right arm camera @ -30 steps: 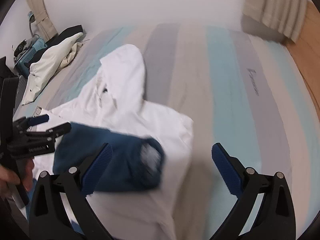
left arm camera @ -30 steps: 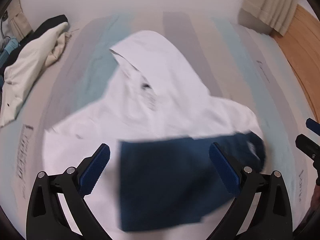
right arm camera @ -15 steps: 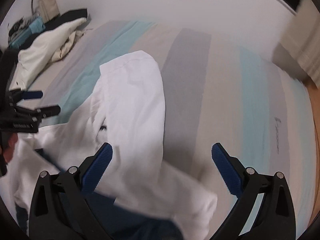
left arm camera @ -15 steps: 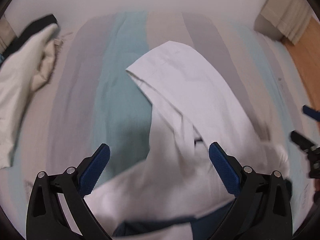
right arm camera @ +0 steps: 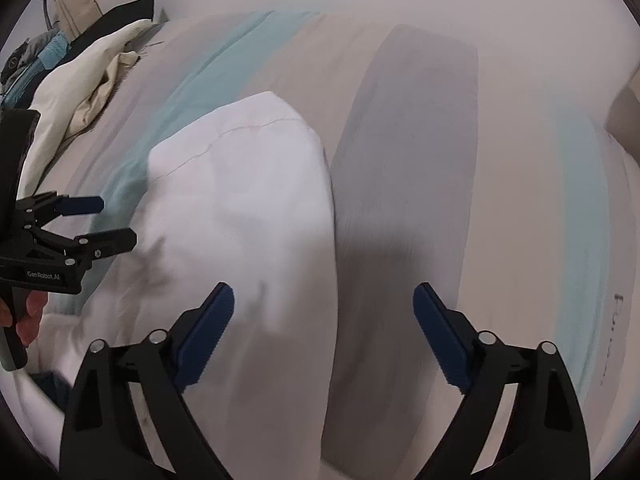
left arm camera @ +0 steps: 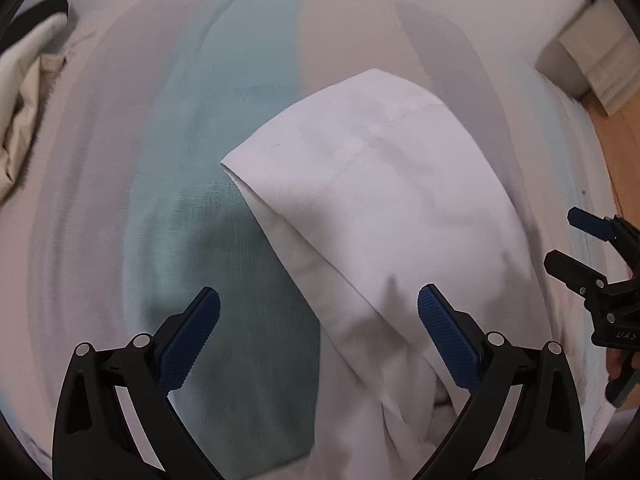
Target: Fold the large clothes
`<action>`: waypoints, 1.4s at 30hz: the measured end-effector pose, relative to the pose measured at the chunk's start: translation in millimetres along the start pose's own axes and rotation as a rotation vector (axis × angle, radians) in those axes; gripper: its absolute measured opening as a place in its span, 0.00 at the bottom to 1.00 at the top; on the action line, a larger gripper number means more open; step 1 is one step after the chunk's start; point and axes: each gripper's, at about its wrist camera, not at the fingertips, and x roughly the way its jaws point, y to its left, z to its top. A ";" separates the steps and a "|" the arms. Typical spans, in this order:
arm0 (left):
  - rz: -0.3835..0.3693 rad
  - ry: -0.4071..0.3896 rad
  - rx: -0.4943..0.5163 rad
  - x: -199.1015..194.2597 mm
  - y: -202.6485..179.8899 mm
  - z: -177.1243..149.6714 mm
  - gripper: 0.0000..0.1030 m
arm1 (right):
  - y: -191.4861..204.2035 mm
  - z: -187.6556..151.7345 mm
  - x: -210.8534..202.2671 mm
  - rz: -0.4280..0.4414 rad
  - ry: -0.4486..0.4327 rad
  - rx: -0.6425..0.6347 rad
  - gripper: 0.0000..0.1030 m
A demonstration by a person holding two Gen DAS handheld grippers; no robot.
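Hoodie [left arm camera: 384, 208] lies on the bed [left arm camera: 208, 128]; its hood now fills the space ahead of both tools, the navy garment gone from view. Left tool [left arm camera: 318, 330] and right tool [right arm camera: 324, 320], both released and empty, have advanced, likely to fold the hood.

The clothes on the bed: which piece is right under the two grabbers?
The white hoodie, spread flat mid-bed beneath both open grippers. The cream garment lies crumpled at the far left edge, out of reach.
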 end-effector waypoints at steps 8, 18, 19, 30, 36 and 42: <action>-0.050 0.026 -0.035 26.9 8.3 18.1 0.94 | -12.2 22.2 38.0 0.053 0.045 0.087 0.83; -0.100 0.051 -0.120 45.0 13.2 35.1 0.93 | -28.1 37.2 69.3 0.183 0.115 0.243 0.55; -0.113 0.049 -0.142 45.0 15.8 36.3 0.93 | -29.0 37.9 71.2 0.203 0.120 0.257 0.47; -0.113 0.075 -0.168 51.1 24.0 47.1 0.76 | -23.6 44.2 80.0 0.207 0.107 0.275 0.27; -0.060 0.068 -0.173 50.1 17.6 45.3 0.90 | -21.2 48.0 85.6 0.210 0.109 0.275 0.25; -0.106 0.031 -0.205 44.0 12.9 44.6 0.55 | -18.6 48.3 85.7 0.230 0.117 0.284 0.13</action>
